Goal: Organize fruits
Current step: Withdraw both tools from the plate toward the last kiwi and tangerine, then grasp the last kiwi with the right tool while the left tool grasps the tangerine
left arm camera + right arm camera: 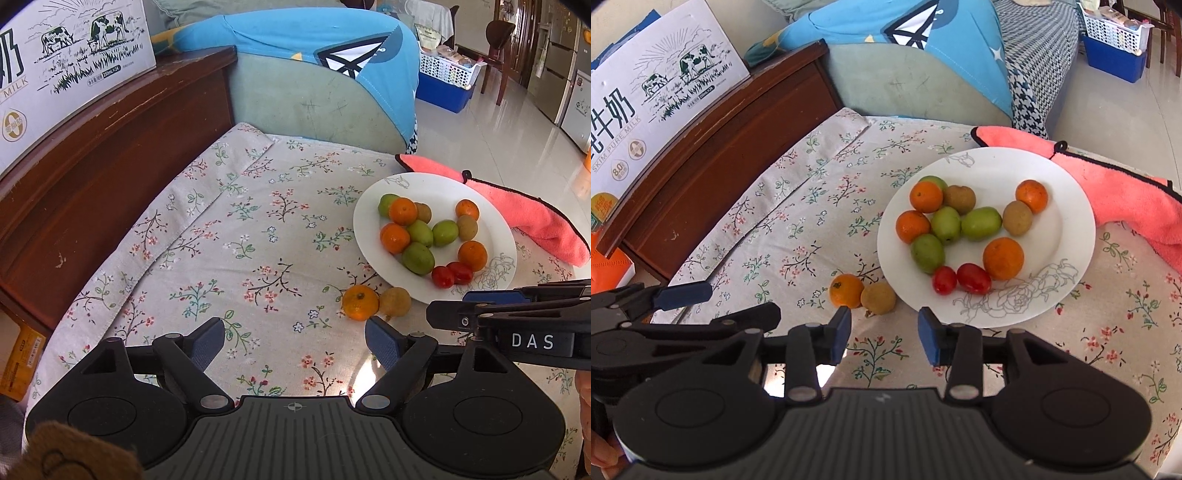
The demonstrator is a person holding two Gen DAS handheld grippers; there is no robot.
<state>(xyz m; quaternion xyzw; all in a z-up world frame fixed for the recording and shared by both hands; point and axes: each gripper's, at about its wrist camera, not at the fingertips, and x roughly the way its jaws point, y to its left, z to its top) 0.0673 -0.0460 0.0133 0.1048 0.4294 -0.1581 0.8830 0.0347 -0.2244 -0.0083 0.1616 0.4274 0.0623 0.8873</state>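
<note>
— While both grippers hover over the floral cloth (798, 206), where's the loose fruit?
— One mandarin (846, 290) touching a brown kiwi (878, 298), just beside the white plate (1067, 229).
— Jaws?
— Left gripper (295, 338) wide apart, right gripper (884, 334) narrower; both empty.

Home living room: sofa (317, 99), floral tablecloth (236, 221).

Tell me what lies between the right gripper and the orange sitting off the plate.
Only bare floral tablecloth. In the right wrist view, the right gripper, open and empty, sits just short of the orange and the brown fruit touching it beside the plate.
</note>
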